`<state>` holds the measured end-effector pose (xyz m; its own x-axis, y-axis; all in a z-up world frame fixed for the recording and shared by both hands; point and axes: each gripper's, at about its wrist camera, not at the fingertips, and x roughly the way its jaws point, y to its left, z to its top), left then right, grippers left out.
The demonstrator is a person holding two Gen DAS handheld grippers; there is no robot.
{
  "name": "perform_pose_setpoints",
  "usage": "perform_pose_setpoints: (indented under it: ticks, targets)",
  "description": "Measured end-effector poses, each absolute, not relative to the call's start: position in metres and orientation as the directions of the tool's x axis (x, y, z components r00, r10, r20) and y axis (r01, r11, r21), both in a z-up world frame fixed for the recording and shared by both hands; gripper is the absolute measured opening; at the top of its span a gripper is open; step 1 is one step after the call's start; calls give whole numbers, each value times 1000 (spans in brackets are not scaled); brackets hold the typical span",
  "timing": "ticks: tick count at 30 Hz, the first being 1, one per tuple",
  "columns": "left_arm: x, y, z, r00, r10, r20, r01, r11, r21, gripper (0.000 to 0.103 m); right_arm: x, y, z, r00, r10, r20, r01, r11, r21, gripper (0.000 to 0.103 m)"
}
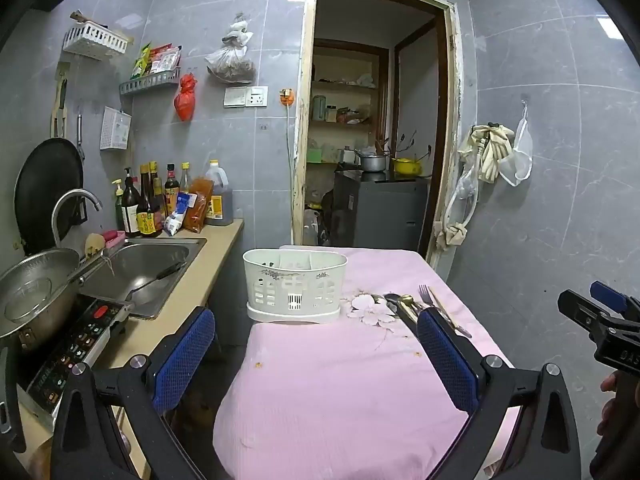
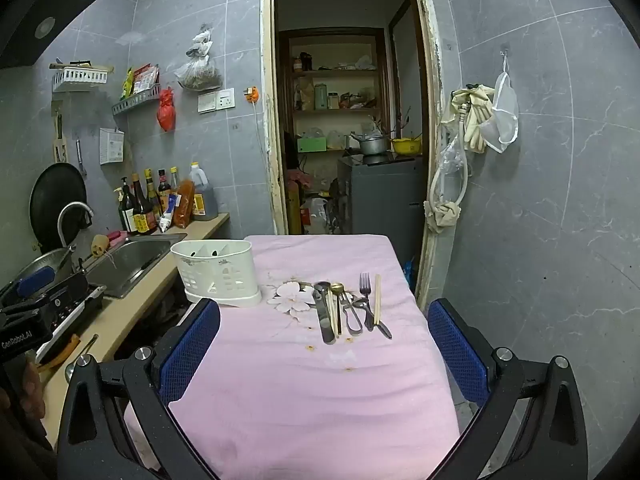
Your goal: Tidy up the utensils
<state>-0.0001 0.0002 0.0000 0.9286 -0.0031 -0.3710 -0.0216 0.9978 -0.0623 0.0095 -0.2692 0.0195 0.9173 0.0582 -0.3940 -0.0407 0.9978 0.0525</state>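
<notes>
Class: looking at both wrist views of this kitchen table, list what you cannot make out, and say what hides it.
- Utensils, left wrist view: the left gripper's right finger covers their handles.
- White holder, right wrist view: its compartments are too dark to tell whether anything is inside.
- Right gripper, left wrist view: cut off by the frame edge.

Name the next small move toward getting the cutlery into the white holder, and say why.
Probably bring the right gripper forward and down over the pile of cutlery to pick up one piece, perhaps the fork. Both grippers are open and empty, the white holder sits upright to the left of the pile on the pink cloth, and the pile lies straight ahead of the right gripper.
</notes>
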Motion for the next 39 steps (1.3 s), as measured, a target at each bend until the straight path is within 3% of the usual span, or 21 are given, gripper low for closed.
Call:
perform_pose_setpoints:
  ticks: [39]
  targets:
    - [2, 1, 3, 926, -6, -378, -20, 998, -66, 102, 12, -266, 15, 913, 62, -404, -41, 997, 61, 102]
